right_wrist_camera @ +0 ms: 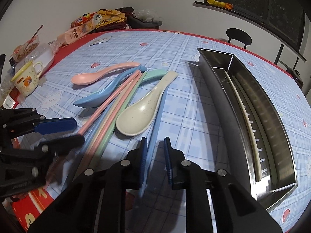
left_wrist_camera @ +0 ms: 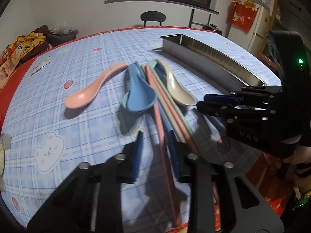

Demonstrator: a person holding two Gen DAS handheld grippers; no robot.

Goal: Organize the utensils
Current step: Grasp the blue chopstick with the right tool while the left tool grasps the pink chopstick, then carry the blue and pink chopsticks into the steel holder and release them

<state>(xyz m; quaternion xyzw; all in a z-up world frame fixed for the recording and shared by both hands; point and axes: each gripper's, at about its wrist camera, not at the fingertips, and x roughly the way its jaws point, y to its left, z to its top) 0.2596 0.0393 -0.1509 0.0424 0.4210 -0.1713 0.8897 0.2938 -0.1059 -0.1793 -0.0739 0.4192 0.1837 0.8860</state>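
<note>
Near the table's front edge, the right gripper [right_wrist_camera: 155, 155] is straddling a light-blue plastic chopstick [right_wrist_camera: 158, 116], jaws apart, left of the steel tray [right_wrist_camera: 217, 89]. Being thin, stiff and probably slippery, it is likely calling for a grip toward its near end. The left gripper [left_wrist_camera: 155, 149] is hanging open over the pastel bundle.

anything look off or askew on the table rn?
Nothing spilled or broken. The utensils are just a crossed heap: blue spoon and beige spoon lie over the fanned chopsticks, and the pink spoon sits apart. One pale chopstick lies in the steel tray.
</note>
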